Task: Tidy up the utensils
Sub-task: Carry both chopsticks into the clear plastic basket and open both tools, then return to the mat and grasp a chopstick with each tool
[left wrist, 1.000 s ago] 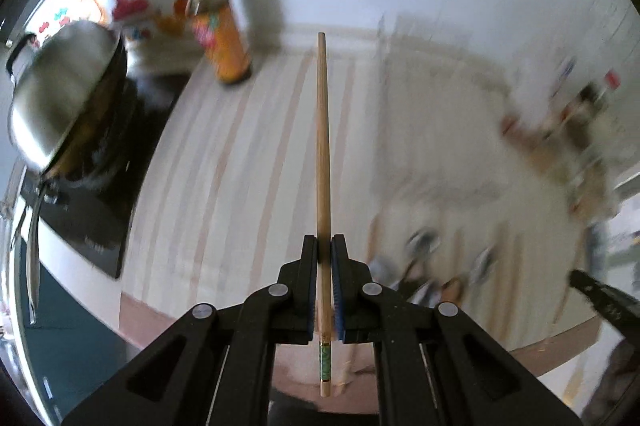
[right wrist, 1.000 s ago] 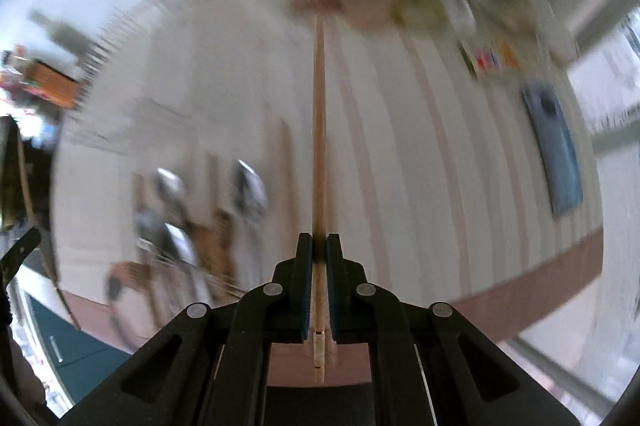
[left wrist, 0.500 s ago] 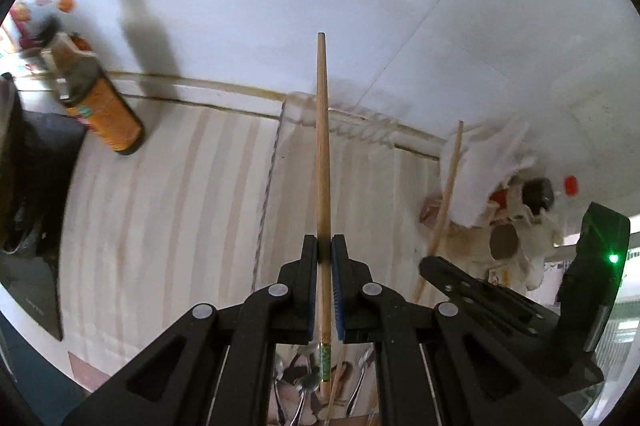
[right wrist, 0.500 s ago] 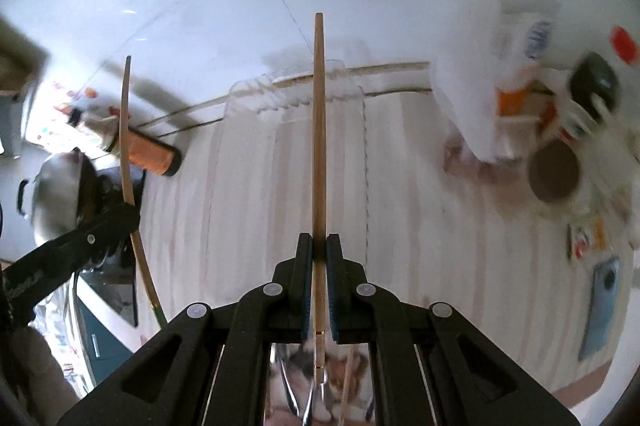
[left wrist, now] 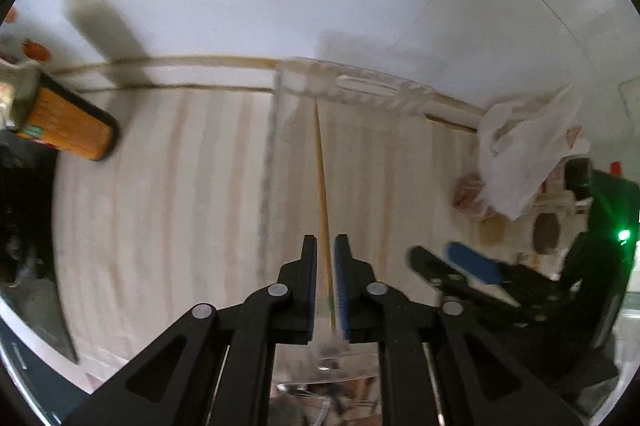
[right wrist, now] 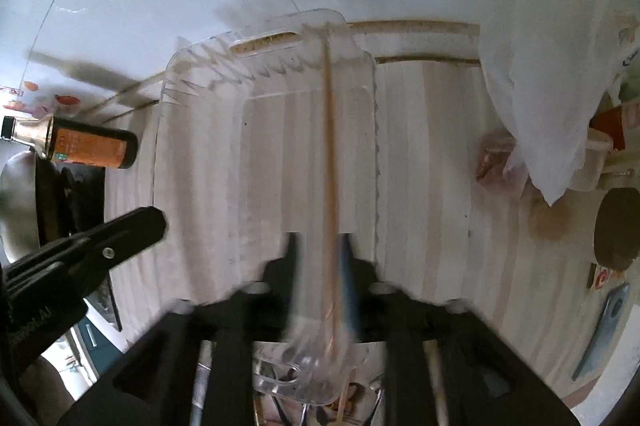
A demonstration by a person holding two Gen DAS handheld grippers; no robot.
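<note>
Jaws of the left gripper (left wrist: pixel 325 258) have just been opening, and a wooden chopstick (left wrist: pixel 322 186) stands loose in the gap. Jaws of the right gripper (right wrist: pixel 320 254), blurred, have also just been opening around a second chopstick (right wrist: pixel 330 146). Both sticks lie over a clear plastic tray (right wrist: pixel 264 38) on the striped counter (right wrist: pixel 432 146). Farther left stands an orange bottle (right wrist: pixel 86 146).

Chopstick (right wrist: pixel 331 162) lengthwise in tray (right wrist: pixel 372 130), bottle (right wrist: pixel 86 146) left, bag (right wrist: pixel 548 86) right.
</note>
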